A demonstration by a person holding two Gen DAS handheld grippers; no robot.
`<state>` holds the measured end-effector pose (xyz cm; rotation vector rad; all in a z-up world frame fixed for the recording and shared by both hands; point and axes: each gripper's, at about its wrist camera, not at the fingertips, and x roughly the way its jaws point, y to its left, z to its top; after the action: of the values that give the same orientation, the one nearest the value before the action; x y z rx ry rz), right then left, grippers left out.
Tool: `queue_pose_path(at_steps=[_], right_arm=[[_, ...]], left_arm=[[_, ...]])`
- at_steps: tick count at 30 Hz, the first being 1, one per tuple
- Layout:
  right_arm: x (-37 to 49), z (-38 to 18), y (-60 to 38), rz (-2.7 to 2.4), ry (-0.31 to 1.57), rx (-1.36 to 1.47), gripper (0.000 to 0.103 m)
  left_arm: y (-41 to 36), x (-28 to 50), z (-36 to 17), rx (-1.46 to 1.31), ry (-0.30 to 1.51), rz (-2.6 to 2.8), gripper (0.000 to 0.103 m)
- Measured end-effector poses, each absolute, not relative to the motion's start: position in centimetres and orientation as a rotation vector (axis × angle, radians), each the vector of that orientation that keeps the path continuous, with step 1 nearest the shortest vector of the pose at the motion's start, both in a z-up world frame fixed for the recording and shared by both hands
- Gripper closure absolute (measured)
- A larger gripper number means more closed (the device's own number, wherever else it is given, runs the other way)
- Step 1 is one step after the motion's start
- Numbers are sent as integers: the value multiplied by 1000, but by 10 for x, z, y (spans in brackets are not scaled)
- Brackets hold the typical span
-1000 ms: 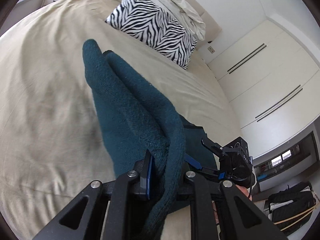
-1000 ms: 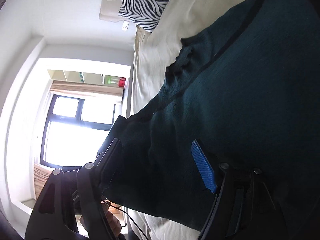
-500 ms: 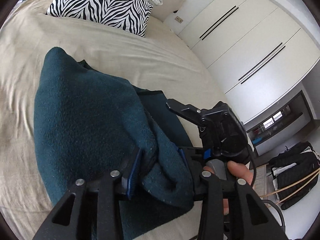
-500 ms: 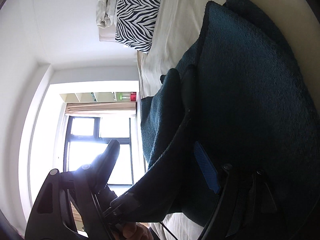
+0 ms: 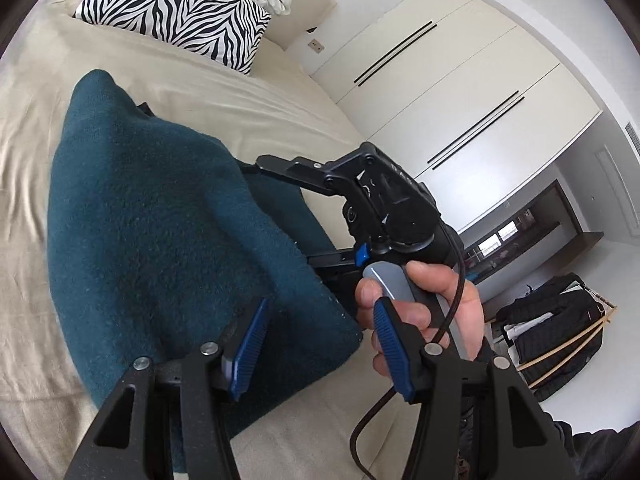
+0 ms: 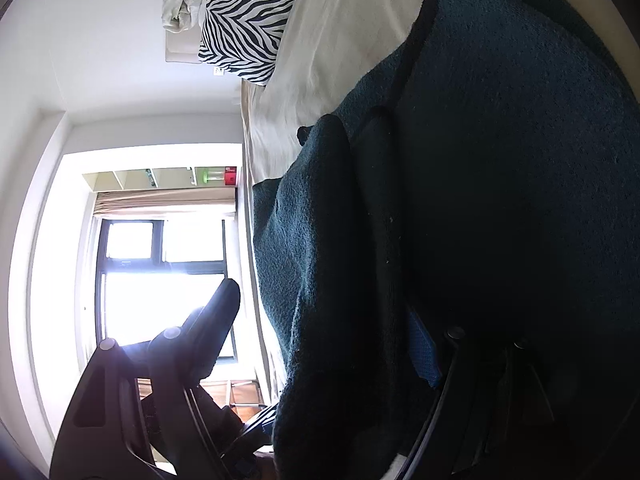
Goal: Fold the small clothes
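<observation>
Left gripper (image 5: 316,344) jaws gape empty beside the teal garment's (image 5: 160,240) edge; right gripper (image 6: 320,344) jaws spread wide.

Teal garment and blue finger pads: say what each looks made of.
Teal garment: looks like thick fleece or terry-like knit, matte, with a fuzzy, nubbly pile and soft rounded folds; the exact fibre cannot be told. Blue finger pads: likely rubber or soft plastic, matte, with fine ridges across the face, mounted on hard black fingers.
</observation>
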<state>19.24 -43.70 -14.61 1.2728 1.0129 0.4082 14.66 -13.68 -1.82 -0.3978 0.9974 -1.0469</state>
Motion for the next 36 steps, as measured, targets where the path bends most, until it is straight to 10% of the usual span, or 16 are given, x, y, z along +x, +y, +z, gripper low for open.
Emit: queue_pose_path(at_steps=[18, 23, 33, 36], right_arm=[[199, -99, -411, 384, 1124, 914, 39], [195, -111, -405, 344, 1147, 853, 93], [175, -113, -435, 301, 1125, 832, 90], [163, -96, -455, 292, 994, 886, 50]], left_arm=[[-113, 158, -27, -339, 946, -909, 46], [-118, 157, -25, -304, 939, -903, 46], [-143, 179, -50, -259, 1014, -811, 52], [-137, 180, -56, -262, 1028, -801, 59]])
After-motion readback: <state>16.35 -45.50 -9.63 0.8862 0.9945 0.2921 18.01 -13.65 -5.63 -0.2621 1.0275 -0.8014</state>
